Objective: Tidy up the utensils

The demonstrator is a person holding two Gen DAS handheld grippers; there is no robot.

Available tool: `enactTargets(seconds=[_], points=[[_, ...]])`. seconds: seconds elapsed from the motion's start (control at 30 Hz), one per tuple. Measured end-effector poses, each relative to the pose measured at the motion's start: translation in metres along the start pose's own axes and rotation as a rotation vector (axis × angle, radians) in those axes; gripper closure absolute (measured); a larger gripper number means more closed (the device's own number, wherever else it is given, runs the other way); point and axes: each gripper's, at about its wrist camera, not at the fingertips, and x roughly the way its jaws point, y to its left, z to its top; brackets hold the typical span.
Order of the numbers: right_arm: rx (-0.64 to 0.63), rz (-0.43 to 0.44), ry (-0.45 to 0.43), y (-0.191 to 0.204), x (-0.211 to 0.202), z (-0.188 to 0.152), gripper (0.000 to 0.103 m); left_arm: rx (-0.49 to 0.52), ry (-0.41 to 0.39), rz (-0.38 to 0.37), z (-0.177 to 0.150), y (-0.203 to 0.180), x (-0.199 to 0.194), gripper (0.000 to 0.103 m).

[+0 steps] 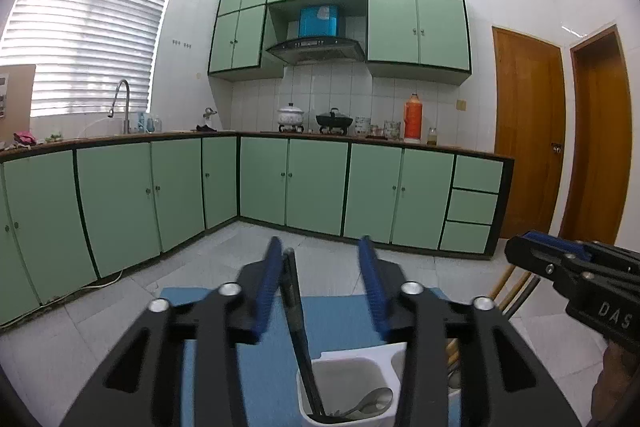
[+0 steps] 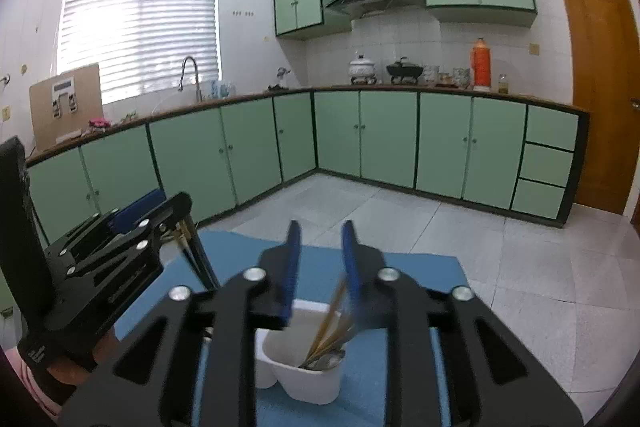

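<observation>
A white utensil holder (image 1: 352, 383) (image 2: 304, 367) stands on a blue mat (image 1: 256, 347) (image 2: 400, 275). In the left wrist view my left gripper (image 1: 322, 247) is open above the holder; dark chopsticks (image 1: 296, 315) lean against its left finger and stand in the holder's left compartment beside a metal spoon (image 1: 372, 401). In the right wrist view my right gripper (image 2: 320, 231) is open over the holder, with wooden chopsticks (image 2: 330, 323) standing loose in the right compartment between the fingers. The left gripper (image 2: 160, 211) shows at left.
Green base cabinets (image 1: 304, 179) line the far walls, with a sink tap (image 1: 120, 103), pots (image 1: 292, 117) and an orange thermos (image 1: 412, 119) on the counter. Wooden doors (image 1: 528, 131) stand at right. Grey tiled floor (image 2: 500, 247) surrounds the mat.
</observation>
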Motion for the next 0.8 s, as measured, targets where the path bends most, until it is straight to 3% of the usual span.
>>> enactTargets(seconds=[0.07, 0.23, 0.47, 0.8], points=[[0.013, -0.015, -0.024, -0.005, -0.008, 0.001, 0.056, -0.003, -0.011, 0.005, 0.003, 0.000, -0.004, 0.049], [0.031, -0.057, -0.078, -0.015, -0.029, 0.002, 0.034, -0.016, -0.045, 0.021, 0.009, 0.006, -0.018, 0.029], [0.068, -0.092, -0.131, -0.033, -0.058, -0.007, 0.018, -0.031, -0.083, 0.069, 0.012, 0.021, -0.041, 0.016], [0.089, -0.126, -0.135, -0.047, -0.089, -0.043, 0.009, -0.071, -0.065, 0.124, -0.004, 0.047, -0.074, 0.007]])
